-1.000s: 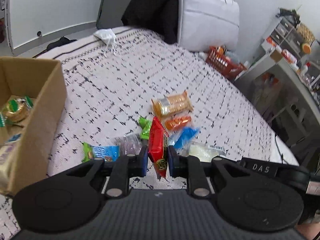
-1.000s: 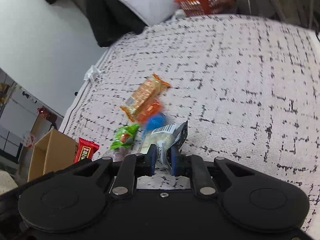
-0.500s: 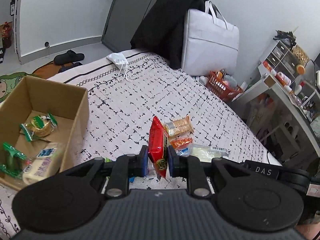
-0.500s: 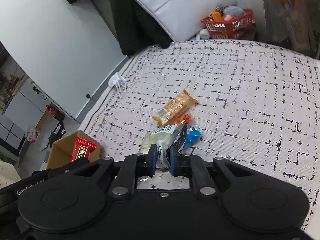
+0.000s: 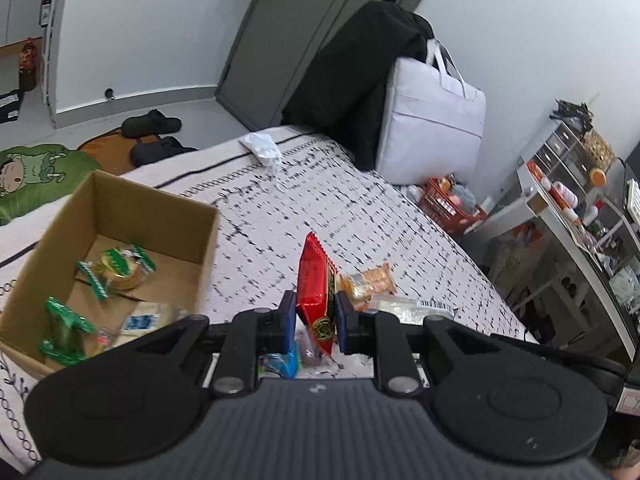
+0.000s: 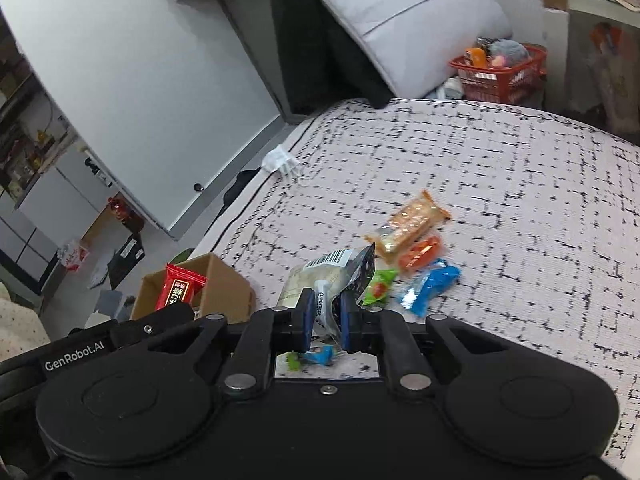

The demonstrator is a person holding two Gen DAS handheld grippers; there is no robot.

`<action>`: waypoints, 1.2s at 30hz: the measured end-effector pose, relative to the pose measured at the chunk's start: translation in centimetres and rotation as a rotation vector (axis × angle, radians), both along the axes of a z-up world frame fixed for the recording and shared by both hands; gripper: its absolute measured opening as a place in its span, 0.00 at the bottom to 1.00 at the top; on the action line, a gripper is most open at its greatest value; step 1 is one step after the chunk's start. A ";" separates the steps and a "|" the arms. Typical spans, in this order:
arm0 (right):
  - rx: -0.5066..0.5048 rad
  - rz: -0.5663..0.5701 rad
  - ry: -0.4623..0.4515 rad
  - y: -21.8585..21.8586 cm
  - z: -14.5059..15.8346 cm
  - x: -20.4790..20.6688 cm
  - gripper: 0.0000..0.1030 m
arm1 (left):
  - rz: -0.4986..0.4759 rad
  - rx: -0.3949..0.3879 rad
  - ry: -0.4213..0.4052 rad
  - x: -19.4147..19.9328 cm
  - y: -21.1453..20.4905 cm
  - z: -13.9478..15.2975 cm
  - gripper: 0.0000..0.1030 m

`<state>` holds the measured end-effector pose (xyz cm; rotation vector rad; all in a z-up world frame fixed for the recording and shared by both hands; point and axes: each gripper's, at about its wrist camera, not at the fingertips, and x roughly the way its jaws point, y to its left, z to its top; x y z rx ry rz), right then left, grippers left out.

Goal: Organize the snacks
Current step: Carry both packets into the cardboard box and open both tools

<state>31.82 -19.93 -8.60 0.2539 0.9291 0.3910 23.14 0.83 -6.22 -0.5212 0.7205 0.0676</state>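
Cardboard formed the open box (image 5: 120, 216) that sat on the black-and-white patterned bedspread (image 5: 360, 216), and it already held several snacks, among them a green-wrapped round biscuit pack (image 5: 118, 266) on its floor. Just beside the box and above the bedspread, the left gripper (image 5: 314, 322) was clamped on a red snack packet (image 5: 316, 288), which stood upright between its blue pads (image 5: 287, 320). The right gripper (image 6: 324, 316) was likewise closed on a pale packet with a barcode label (image 6: 324, 276), lifted clear of the bedspread. Farther from the box, on the cloth, lay the loose snacks: an orange cracker pack (image 6: 412, 224), a small orange packet (image 6: 420, 254), a green packet (image 6: 378, 286) and a blue packet (image 6: 430, 286), all close together. Well beyond them from the box, a crumpled white face mask (image 5: 264, 148) lay near the bed's far edge, and a white tote bag (image 5: 428, 124) leaned there with a black garment (image 5: 348, 80) draped on it.
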 end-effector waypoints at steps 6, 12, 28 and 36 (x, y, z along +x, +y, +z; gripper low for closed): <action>-0.006 0.029 -0.017 2.8 0.9 -0.3 0.13 | 0.036 -0.023 -0.012 -0.8 2.5 0.3 0.18; -0.009 0.064 -0.030 5.6 1.6 -0.6 0.12 | 0.083 -0.054 -0.001 -1.2 4.9 -0.5 0.18; -0.017 0.142 -0.028 12.9 1.6 0.0 0.12 | 0.215 -0.126 0.057 -1.4 10.9 -3.1 0.18; -0.020 0.168 -0.021 15.7 1.0 0.7 0.12 | 0.258 -0.159 0.092 -1.2 13.0 -4.4 0.19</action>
